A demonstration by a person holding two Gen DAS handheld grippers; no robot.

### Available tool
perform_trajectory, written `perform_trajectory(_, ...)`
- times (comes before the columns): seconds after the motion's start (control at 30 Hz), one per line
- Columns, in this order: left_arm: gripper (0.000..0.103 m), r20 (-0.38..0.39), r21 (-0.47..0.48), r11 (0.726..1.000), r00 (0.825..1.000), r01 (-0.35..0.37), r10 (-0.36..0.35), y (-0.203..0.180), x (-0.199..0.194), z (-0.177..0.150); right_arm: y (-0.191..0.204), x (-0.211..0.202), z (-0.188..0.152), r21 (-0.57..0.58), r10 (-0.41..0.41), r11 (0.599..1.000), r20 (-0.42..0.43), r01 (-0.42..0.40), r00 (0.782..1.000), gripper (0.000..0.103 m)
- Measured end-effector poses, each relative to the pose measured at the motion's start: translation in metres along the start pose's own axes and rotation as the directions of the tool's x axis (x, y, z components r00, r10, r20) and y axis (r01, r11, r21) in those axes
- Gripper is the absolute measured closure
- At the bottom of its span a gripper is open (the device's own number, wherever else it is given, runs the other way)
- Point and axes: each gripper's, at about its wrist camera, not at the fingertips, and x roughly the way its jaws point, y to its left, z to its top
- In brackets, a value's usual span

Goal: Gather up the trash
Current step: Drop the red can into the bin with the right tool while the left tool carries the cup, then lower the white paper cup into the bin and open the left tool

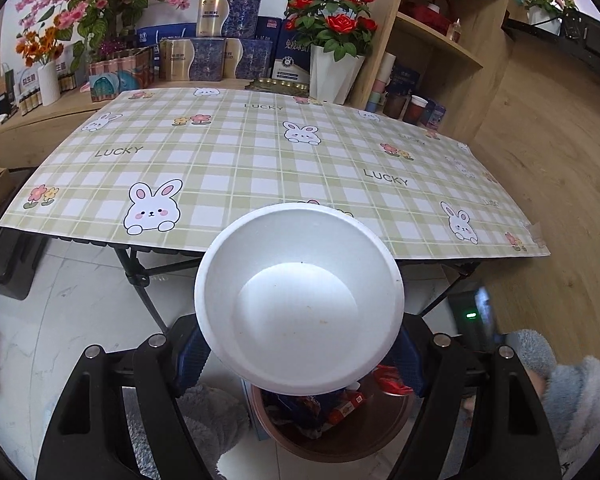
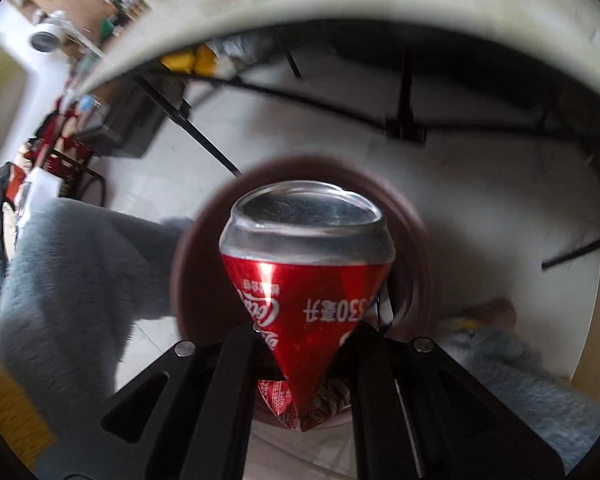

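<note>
Foam made up the white bowl (image 1: 300, 300), and we judged it very light, a little crushable, and apt to crack at the rim if squeezed hard. In the left wrist view it filled the lower centre of the frame, tilted toward the camera, with our left claw (image 1: 300, 360) clamped on its near rim; a few small stains marked the inside. Below it, at the bottom centre, sat the brown bin (image 1: 364, 436) with wrappers (image 1: 320, 408) already inside. The tabletop (image 1: 260, 160), under its checked bunny cloth, lay across the middle of the frame beyond the bowl.

In the right wrist view, blurred at the edges, our right claw (image 2: 300, 344) was closed on a red can (image 2: 306, 276), pinched so flat at the held end that it tapered to a wedge. Thin aluminium like that we judged light, smooth and slippery, with creases that could be sharp; the flattened end gave the best hold. The can hung at centre frame, directly in front of the bin (image 2: 188, 264), whose rim ringed it. Red wrappers (image 2: 280, 400) showed beneath the can.
</note>
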Motion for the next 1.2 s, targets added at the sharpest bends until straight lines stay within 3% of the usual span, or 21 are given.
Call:
perform_trajectory(0.17, 0.028, 0.005, 0.015, 1.0, 1.0, -0.005, 0.005, -0.001, 0.0, -0.005, -0.004, 0.032, -0.003, 0.006, -0.043, 0.999, -0.087, 0.044, 0.995, 0.096)
perform_trajectory(0.33, 0.028, -0.011, 0.013, 1.0, 1.0, -0.003, 0.003, 0.001, 0.008, -0.005, -0.007, 0.035, 0.002, 0.023, -0.055, 0.998, -0.094, 0.058, 0.994, 0.091)
perform_trajectory(0.4, 0.028, -0.016, 0.008, 1.0, 1.0, 0.006, -0.006, 0.001, 0.011, -0.004, -0.011, 0.029, 0.002, 0.058, -0.029, 0.998, -0.062, 0.032, 0.998, 0.041)
perform_trajectory(0.43, 0.028, -0.021, 0.007, 1.0, 1.0, 0.01, -0.01, 0.001, 0.012, -0.005, -0.011, 0.023, 0.003, 0.06, -0.021, 0.998, -0.036, 0.023, 0.999, 0.034)
perform_trajectory(0.6, 0.028, -0.032, 0.018, 1.0, 0.999, 0.022, -0.021, -0.001, 0.017, -0.003, -0.003, -0.021, 0.008, 0.029, -0.017, 0.999, 0.091, 0.014, 0.996, 0.01)
perform_trajectory(0.73, 0.028, -0.037, 0.032, 0.999, 0.999, 0.037, -0.036, -0.006, 0.019, -0.002, 0.004, -0.058, 0.008, 0.0, -0.038, 0.999, 0.184, 0.039, 0.982, 0.007)
perform_trajectory(0.9, 0.028, -0.042, 0.051, 0.997, 0.998, 0.056, -0.054, -0.012, 0.02, -0.002, 0.007, -0.115, 0.01, -0.014, -0.069, 0.997, 0.353, 0.079, 0.933, 0.006)
perform_trajectory(1.03, 0.028, -0.054, 0.078, 0.993, 0.995, 0.084, -0.08, -0.018, 0.023, -0.003, 0.005, -0.157, 0.013, 0.014, -0.077, 0.997, 0.499, 0.081, 0.863, 0.006)
perform_trajectory(1.07, 0.028, -0.055, 0.089, 0.992, 0.995, 0.092, -0.088, -0.02, 0.023, -0.003, 0.002, -0.172, 0.013, 0.023, -0.073, 0.997, 0.552, 0.072, 0.831, 0.006)
perform_trajectory(1.2, 0.028, -0.059, 0.142, 0.985, 0.994, 0.104, -0.096, -0.03, 0.025, -0.004, -0.004, -0.209, 0.013, 0.041, -0.065, 0.998, 0.649, 0.051, 0.758, 0.006)
